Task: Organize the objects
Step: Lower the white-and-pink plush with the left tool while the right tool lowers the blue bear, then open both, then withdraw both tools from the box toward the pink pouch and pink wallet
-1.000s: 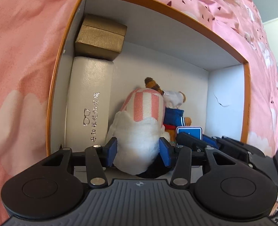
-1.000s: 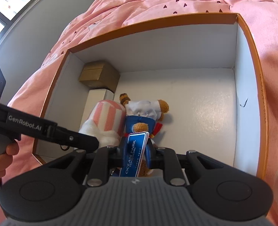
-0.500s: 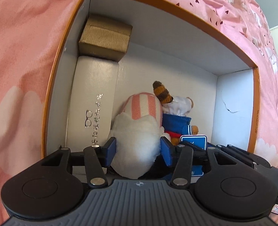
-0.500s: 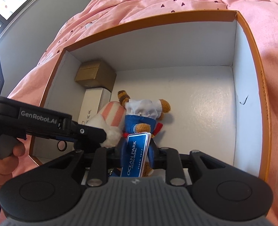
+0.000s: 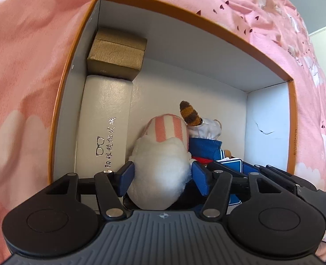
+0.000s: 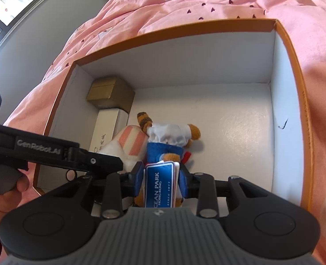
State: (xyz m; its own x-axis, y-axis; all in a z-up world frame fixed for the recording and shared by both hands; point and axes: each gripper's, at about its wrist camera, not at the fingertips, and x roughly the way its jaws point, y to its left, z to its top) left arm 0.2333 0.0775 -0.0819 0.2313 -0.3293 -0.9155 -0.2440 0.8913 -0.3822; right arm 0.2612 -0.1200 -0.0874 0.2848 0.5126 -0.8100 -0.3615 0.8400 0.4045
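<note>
Plush, pink-striped and white, the soft toy (image 5: 160, 161) is clamped between the pads of the left gripper (image 5: 161, 174), its long axis running straight ahead into the orange-rimmed box (image 5: 185, 22), just beside the white glasses case (image 5: 105, 121). Close on its right, the bear toy (image 6: 167, 141) with a blue tag (image 6: 160, 184) is gripped by the right gripper (image 6: 161, 181), likewise pointing inward. Both toys appear low over the box floor; release is judged near.
</note>
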